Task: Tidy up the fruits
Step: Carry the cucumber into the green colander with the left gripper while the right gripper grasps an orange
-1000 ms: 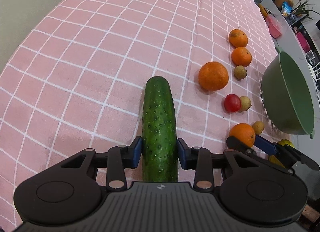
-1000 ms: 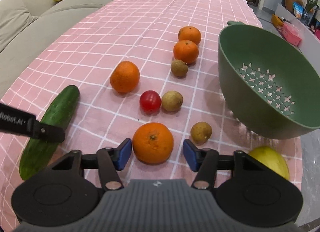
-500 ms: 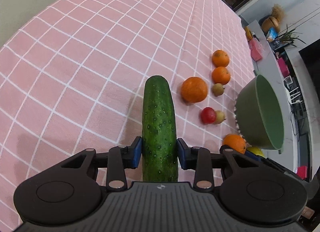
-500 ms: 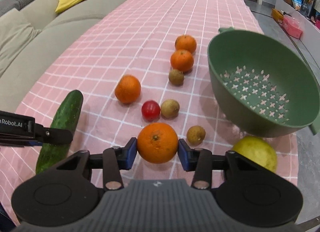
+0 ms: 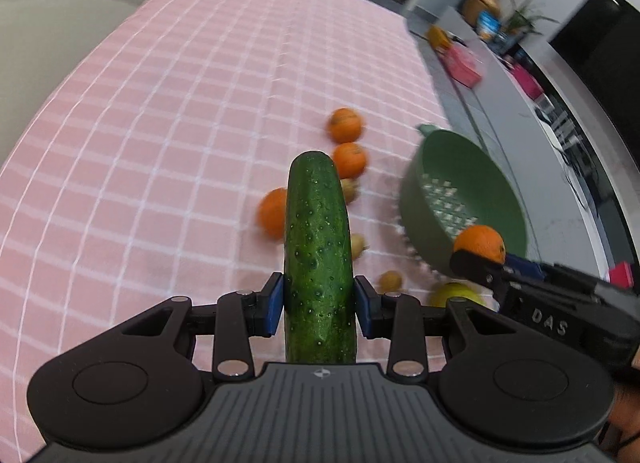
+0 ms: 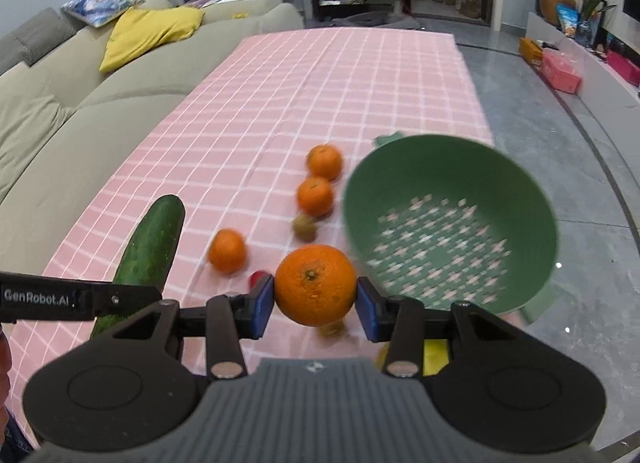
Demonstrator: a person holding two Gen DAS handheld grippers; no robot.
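The left gripper [image 5: 319, 305] clamps a cucumber [image 5: 318, 247] at centre frame, lifted above the pink checked cloth [image 5: 160, 123]. The right gripper [image 6: 316, 305] pinches a large orange [image 6: 315, 290] at lower centre, beside the green colander [image 6: 448, 223] at right. Both loads seem bound for the colander; arriving together, the tools could collide, or the long cucumber could knock its rim and tip it.
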